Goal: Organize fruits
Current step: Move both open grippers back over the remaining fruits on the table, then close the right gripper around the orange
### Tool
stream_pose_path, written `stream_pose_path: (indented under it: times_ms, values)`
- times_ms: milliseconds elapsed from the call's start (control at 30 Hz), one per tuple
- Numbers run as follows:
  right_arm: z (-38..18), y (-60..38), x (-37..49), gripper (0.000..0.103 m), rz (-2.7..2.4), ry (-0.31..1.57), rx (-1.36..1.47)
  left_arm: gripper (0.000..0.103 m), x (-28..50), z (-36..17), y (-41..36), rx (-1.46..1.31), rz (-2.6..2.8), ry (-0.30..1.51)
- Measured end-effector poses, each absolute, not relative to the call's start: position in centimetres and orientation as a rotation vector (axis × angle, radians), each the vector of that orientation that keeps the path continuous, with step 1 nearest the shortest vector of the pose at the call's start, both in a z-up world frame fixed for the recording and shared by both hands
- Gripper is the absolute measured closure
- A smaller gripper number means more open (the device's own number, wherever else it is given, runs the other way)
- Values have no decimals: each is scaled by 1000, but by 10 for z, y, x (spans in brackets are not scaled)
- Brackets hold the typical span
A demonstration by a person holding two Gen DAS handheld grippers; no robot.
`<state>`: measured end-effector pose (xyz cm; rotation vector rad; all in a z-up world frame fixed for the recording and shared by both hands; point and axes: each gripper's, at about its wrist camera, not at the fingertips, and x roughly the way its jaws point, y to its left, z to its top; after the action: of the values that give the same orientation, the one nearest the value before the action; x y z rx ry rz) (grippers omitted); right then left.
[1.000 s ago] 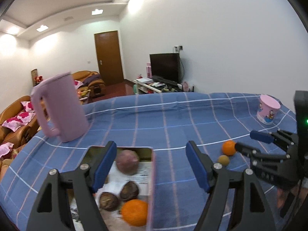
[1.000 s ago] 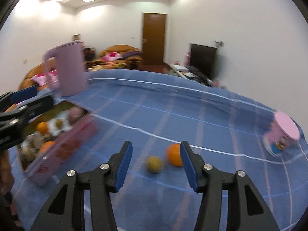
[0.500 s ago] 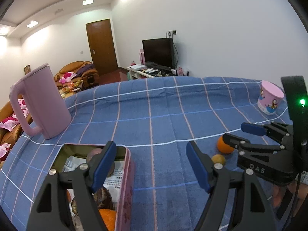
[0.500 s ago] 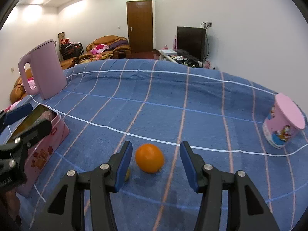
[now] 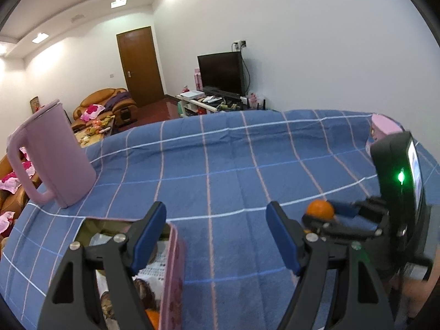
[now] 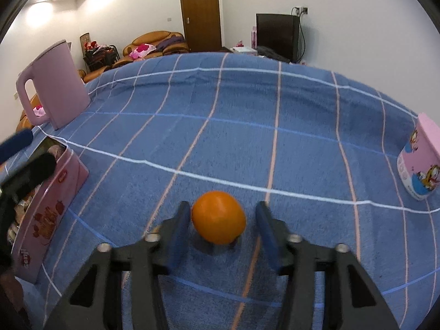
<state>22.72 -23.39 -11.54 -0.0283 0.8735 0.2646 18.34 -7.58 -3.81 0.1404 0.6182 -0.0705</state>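
The orange (image 6: pixel 218 220) lies on the blue checked cloth (image 6: pixel 275 110), smooth and slightly oval, its long axis running across the right wrist view. It sits between the right gripper's (image 6: pixel 223 221) blue pads, whose jaws have just been closing: the left pad looks to touch the peel, while a small gap shows at the right pad. Only this view shows that gap; the left wrist view shows the orange (image 5: pixel 320 210) half hidden behind the right gripper. The left gripper (image 5: pixel 216 236) hangs wide open and empty over the near corner of the pink tin (image 5: pixel 172 275) of fruit. A matte pink jug (image 5: pixel 52 162) stands upright beyond.
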Motion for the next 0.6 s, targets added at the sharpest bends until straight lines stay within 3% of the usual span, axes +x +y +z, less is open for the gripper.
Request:
stream_pose_path:
  times_ms: [600]
  values:
    - [-103,-289,182,64,105,794,44,26,191,-69,-121,146,-195,719]
